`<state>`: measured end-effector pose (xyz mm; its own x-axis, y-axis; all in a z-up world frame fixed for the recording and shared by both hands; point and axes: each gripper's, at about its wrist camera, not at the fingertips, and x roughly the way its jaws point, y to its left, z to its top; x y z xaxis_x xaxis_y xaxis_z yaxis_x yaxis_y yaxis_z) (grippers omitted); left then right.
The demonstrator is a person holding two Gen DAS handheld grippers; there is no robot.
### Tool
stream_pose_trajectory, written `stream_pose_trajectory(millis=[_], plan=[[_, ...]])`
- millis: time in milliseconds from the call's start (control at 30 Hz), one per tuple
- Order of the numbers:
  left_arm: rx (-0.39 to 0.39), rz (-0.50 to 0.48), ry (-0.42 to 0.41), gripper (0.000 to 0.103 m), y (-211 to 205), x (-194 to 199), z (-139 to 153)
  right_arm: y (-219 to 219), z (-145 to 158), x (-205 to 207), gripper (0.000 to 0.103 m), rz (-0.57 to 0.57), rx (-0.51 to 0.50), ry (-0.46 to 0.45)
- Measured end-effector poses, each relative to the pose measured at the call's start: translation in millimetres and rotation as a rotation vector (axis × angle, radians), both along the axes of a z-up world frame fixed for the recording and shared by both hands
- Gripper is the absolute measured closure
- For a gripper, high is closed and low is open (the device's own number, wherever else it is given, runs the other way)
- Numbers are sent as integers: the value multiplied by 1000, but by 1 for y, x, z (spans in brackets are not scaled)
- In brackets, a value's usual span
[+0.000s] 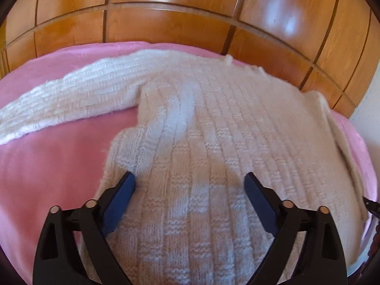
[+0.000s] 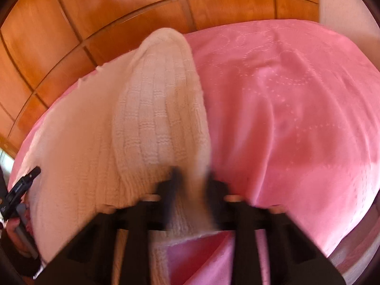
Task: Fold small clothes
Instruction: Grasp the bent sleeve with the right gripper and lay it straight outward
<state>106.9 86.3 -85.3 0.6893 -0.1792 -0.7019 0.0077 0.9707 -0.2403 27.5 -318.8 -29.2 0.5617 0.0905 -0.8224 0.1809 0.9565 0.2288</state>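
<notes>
With the right hand-held gripper (image 2: 192, 180) clenched on a sleeve (image 2: 161, 109) and the left (image 1: 190, 190) released over the sweater (image 1: 213, 130) on the bed (image 1: 59, 154), a thin pinch could slip mid-fold.

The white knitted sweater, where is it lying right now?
The white knitted sweater is spread on the pink blanket before the wooden panelled wall, one sleeve stretched out to the left in the left wrist view.
</notes>
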Motion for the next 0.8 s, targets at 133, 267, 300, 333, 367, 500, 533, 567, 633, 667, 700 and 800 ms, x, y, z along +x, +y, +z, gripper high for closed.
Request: stream_pose_trajectory(millis=[133, 267, 300, 333, 367, 500, 533, 567, 633, 667, 700, 800], plan=[[-53, -4, -19, 7, 4, -9, 2, -7, 21, 4, 97, 32, -164, -1], [-64, -13, -20, 4, 11, -10, 4, -36, 44, 16, 97, -22, -345, -13], [-61, -14, -19, 4, 10, -10, 4, -46, 49, 21, 97, -39, -384, -18], [-54, -14, -16, 4, 9, -9, 4, -60, 55, 31, 97, -63, -438, -19], [-47, -13, -15, 4, 9, -8, 3, -68, 57, 36, 97, -78, -467, -19], [-34, -14, -13, 4, 2, -2, 2, -116, 68, 73, 97, -180, -575, -11], [-34, -14, -13, 4, 2, 0, 2, -126, 69, 80, 97, -205, -591, -8], [-36, -14, -14, 4, 2, 0, 2, -136, 70, 88, 97, -233, -608, -3], [-40, -16, -15, 4, 2, 2, 2, -151, 70, 101, 97, -280, -634, 3], [-41, -17, -14, 4, 2, 3, 1, -158, 69, 107, 97, -302, -646, 7], [-41, -19, -13, 4, 2, 3, 0, -167, 67, 115, 97, -331, -658, 12], [-30, -23, -9, 4, 0, 5, -1, -183, 61, 129, 97, -388, -705, 23]])
